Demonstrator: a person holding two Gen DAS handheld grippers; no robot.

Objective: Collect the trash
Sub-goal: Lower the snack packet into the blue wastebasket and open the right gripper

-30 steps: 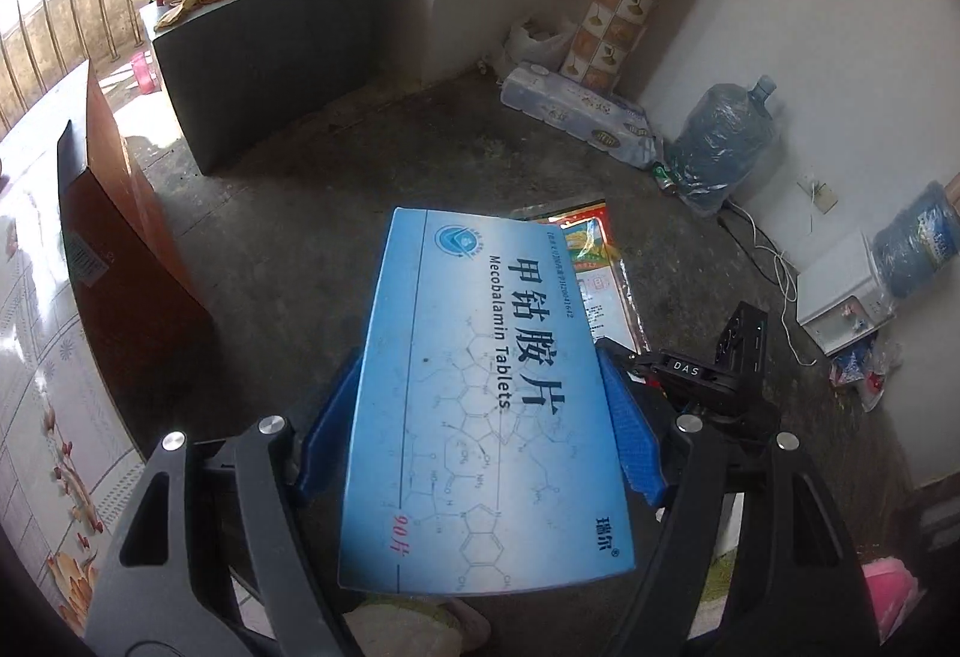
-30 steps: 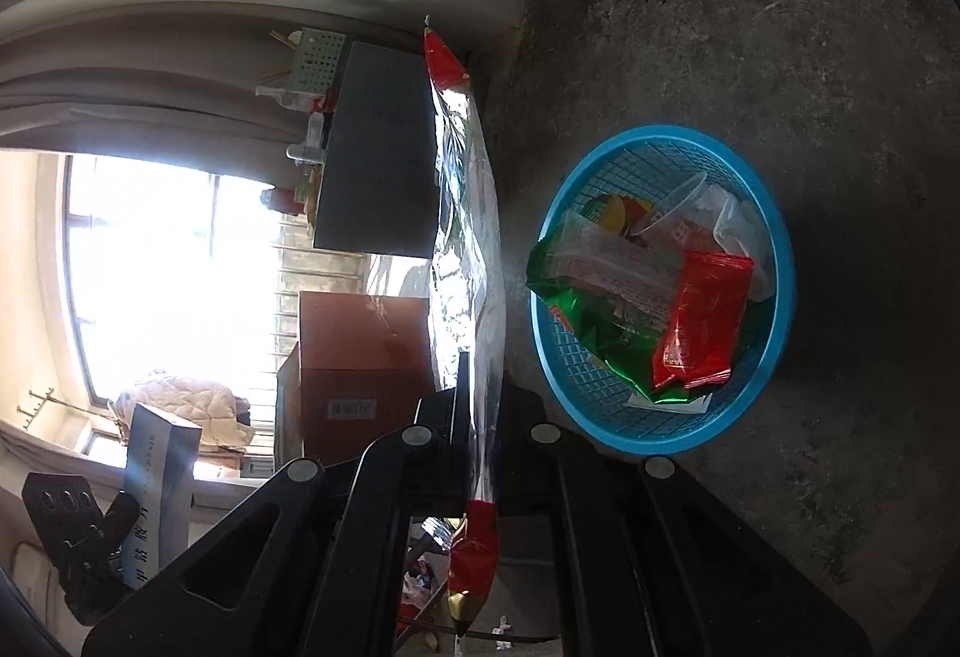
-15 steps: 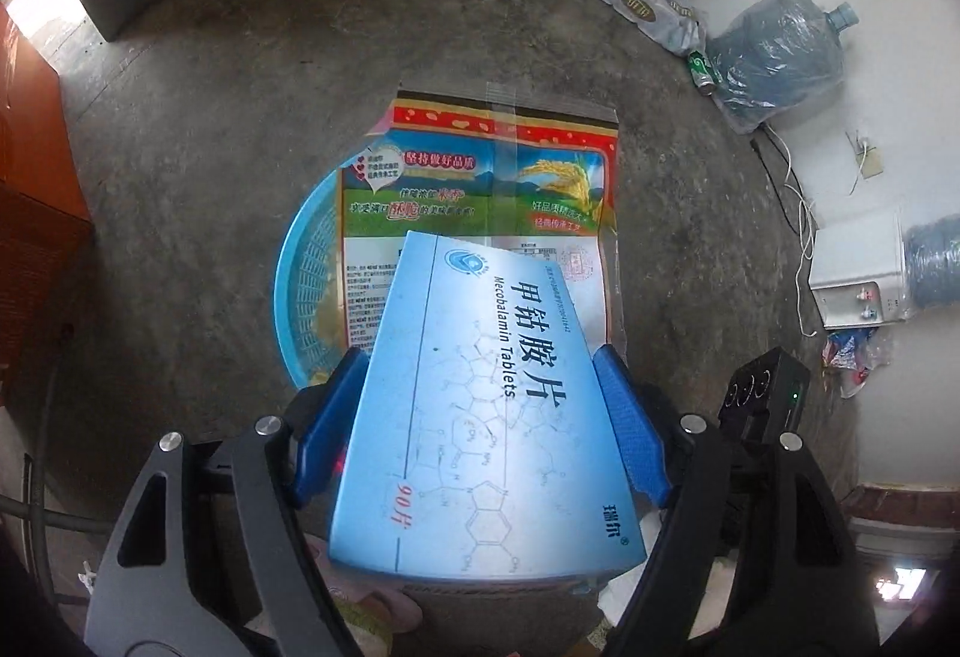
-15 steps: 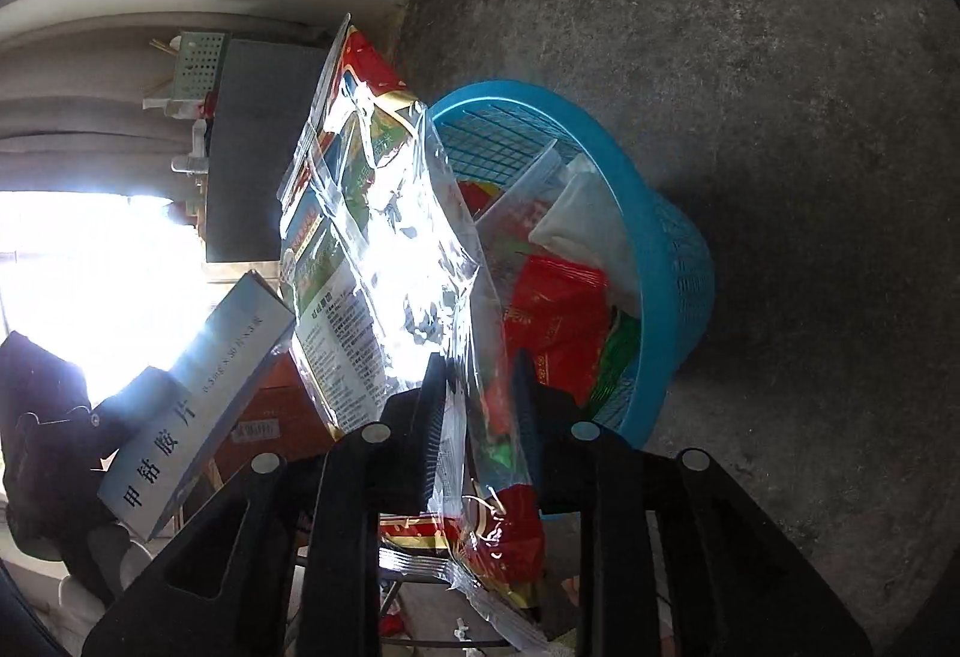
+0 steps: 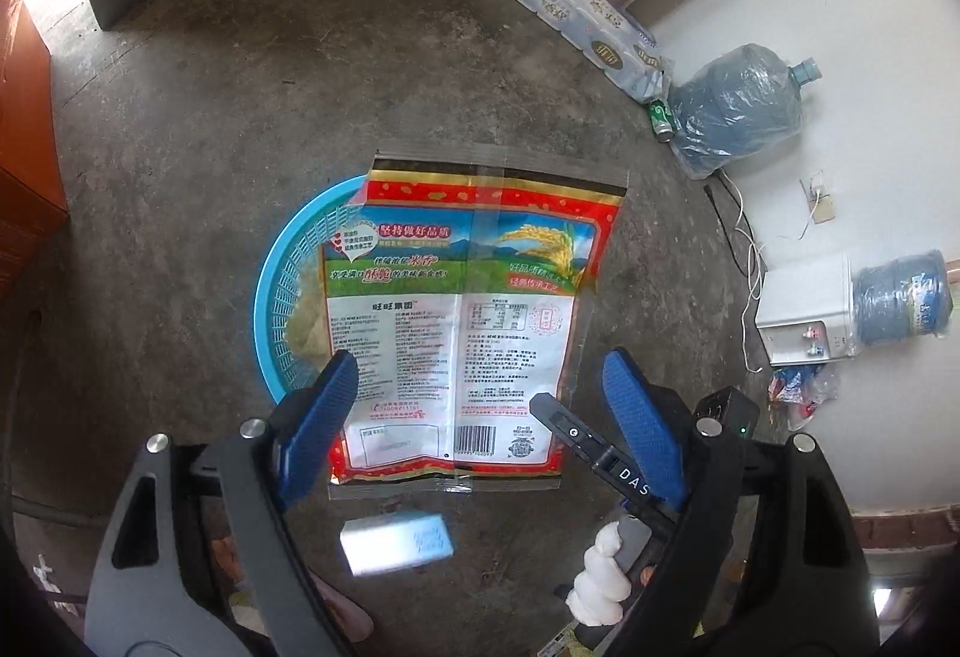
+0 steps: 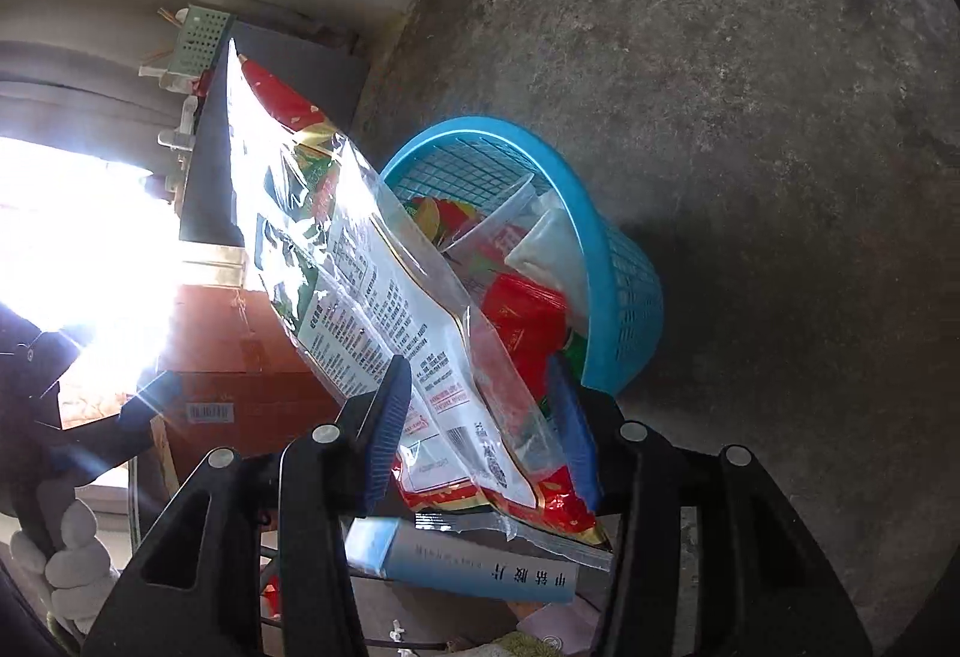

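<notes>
Both jaws stand spread: left gripper [image 5: 480,417] empty, right gripper [image 6: 480,429] loose around the printed plastic snack bag [image 5: 462,321]. Round blue mesh basket [image 6: 612,261] holds wrappers; pale blue tablet box [image 5: 396,543] falls outside.

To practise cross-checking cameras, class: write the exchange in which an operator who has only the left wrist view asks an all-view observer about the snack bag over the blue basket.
Operator: The snack bag hides the blue basket. Is there anything in it?
Observer: Yes. The right wrist view shows a red wrapper and a clear cup inside.
Operator: Is the bag gripped?
Observer: It seems not. The right tool has its fingers apart on either side of the bag.
</notes>
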